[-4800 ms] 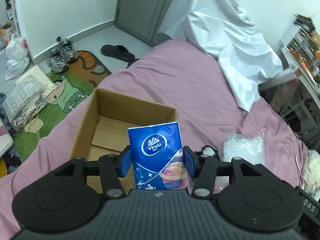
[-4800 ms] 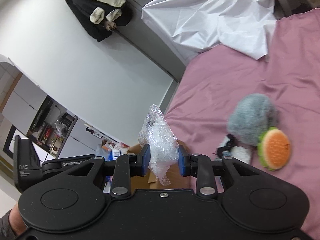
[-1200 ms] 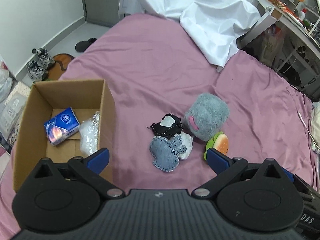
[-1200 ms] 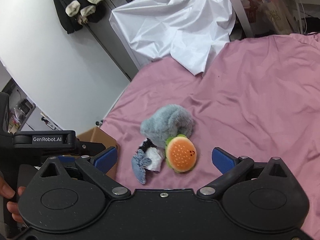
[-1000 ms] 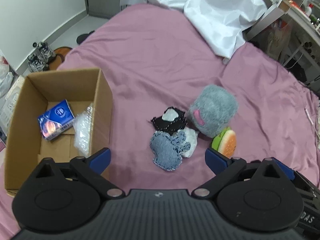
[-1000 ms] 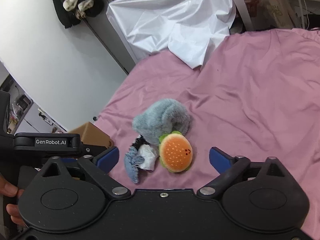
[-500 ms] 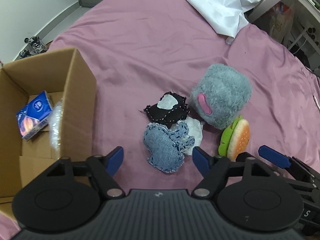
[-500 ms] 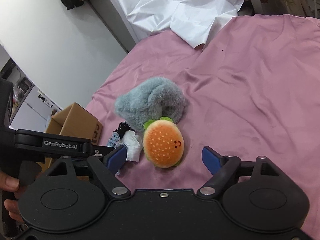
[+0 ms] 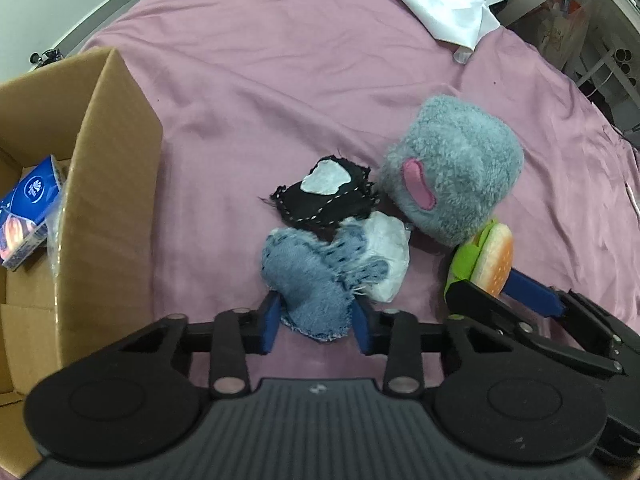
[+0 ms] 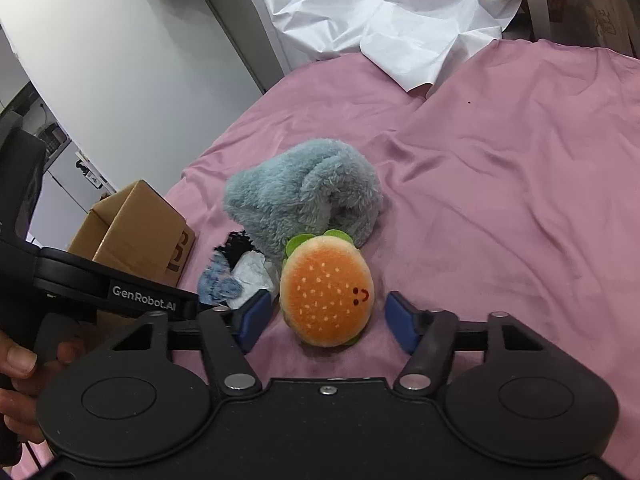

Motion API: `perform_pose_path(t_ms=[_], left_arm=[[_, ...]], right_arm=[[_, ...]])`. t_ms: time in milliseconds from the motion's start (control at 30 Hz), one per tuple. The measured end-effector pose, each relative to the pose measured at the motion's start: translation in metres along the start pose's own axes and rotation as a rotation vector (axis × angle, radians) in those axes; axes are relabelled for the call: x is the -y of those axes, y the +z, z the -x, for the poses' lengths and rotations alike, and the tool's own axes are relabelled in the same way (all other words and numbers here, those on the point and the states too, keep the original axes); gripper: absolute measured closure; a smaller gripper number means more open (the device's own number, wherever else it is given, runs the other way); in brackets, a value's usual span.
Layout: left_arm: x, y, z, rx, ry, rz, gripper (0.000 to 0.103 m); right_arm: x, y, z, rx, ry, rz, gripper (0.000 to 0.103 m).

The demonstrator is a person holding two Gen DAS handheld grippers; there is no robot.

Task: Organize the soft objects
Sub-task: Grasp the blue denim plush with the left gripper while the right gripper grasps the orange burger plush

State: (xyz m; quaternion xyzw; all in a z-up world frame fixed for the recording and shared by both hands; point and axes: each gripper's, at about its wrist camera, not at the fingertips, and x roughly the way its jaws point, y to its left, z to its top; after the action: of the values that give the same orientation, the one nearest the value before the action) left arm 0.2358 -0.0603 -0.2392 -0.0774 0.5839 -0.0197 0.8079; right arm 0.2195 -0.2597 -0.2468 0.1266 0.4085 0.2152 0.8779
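Closing around the near end of a blue denim pouch [image 9: 310, 280], the left hand-held gripper [image 9: 314, 324] has its blue pads narrow and pressing the fabric on both sides. The pouch lies on the pink bed [image 9: 248, 80], touching a white pouch [image 9: 386, 248] and a black one [image 9: 324, 196], with a cardboard box [image 9: 108, 184] well to the left. The right hand-held gripper [image 10: 326, 322] is closing too, its pads flanking a burger plush [image 10: 326, 296] without touching it; a grey plush [image 10: 296, 200] sits just behind.
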Motion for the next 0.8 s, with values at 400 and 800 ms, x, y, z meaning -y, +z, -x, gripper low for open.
perform_pose_path(t_ms=[400, 800], left_arm=[[-0.007, -0.004, 0.032, 0.071, -0.029, 0.023, 0.079], [-0.02, -0.016, 0.086, 0.172, -0.071, 0.015, 0.079]], right_arm=[[-0.006, 0.002, 0.004, 0.007, 0.001, 0.001, 0.061], [-0.039, 0.006, 0.028, 0.073, 0.003, 0.043, 0.061]])
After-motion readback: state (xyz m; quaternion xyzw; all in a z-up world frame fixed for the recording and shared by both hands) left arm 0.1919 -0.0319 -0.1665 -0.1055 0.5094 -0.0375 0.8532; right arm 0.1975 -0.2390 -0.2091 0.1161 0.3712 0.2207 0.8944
